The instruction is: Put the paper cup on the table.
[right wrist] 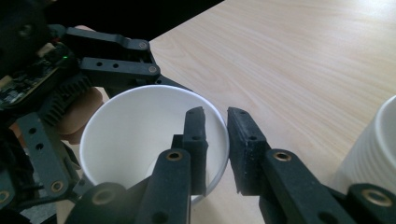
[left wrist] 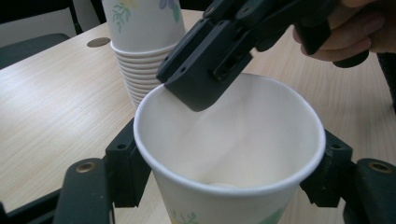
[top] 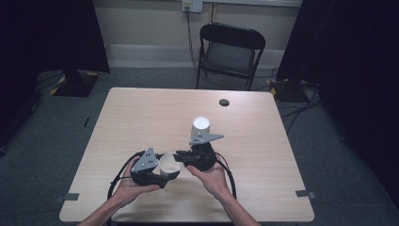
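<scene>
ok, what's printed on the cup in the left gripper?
White paper cup with a small green leaf print low on its outside wall; it shows best in the left gripper view.

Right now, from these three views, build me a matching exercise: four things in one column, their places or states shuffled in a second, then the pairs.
Things
1. single paper cup
2. stack of cups
3. right gripper
4. folding chair

Places or states
A. on the floor beyond the table's far edge
B. jaws astride the cup's rim, one inside, one outside
C. standing upright on the table
D. clasped around its wall by the left gripper

Pairs: 1-D, 2-C, 3-B, 4-A
</scene>
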Demonstrator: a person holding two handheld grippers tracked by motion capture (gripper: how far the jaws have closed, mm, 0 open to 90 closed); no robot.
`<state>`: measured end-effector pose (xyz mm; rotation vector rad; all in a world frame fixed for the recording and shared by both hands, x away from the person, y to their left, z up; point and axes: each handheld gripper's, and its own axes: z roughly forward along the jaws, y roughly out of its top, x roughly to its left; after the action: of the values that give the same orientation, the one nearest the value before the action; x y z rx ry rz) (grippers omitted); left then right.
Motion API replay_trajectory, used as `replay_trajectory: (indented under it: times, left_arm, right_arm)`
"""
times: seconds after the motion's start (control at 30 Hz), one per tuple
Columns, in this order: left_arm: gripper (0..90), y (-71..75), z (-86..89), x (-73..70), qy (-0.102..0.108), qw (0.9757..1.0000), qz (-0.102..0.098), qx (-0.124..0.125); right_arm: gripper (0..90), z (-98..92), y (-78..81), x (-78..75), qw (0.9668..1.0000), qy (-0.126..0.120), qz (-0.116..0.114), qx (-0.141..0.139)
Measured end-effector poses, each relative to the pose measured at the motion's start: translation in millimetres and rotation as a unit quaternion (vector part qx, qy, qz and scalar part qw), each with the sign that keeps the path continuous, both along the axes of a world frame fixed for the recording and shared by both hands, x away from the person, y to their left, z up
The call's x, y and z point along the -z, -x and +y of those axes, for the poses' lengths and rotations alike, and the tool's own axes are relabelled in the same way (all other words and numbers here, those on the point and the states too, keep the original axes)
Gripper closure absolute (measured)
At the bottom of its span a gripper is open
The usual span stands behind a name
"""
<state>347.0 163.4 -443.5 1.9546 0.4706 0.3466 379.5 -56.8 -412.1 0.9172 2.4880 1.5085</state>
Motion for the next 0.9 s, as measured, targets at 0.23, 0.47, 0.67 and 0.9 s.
replay_trajectory:
  times: [0.23, 0.47, 0.67, 0.9]
  left_arm:
    - [31.1, -8.5, 9.4, 2.0, 0.013, 0.9995, 0.012, -0.027]
    - [31.7, -14.6, 20.3, 2.3, 0.023, 0.9979, 0.015, -0.058]
    - [32.0, -17.5, 25.6, 2.4, 0.032, 0.9969, 0.023, -0.069]
    - [32.2, -23.7, 35.6, -2.6, 0.029, 0.9949, 0.019, -0.094]
  right_arm:
    - [72.4, -5.6, 0.9, -3.1, 0.9998, -0.014, -0.014, 0.009]
    - [65.6, -19.6, 7.4, -8.2, 0.999, -0.029, -0.032, 0.013]
    - [58.2, -28.8, 9.9, -4.7, 0.9989, -0.031, -0.033, 0.017]
    - [51.9, -44.9, 17.9, 4.4, 0.9987, -0.012, -0.042, 0.028]
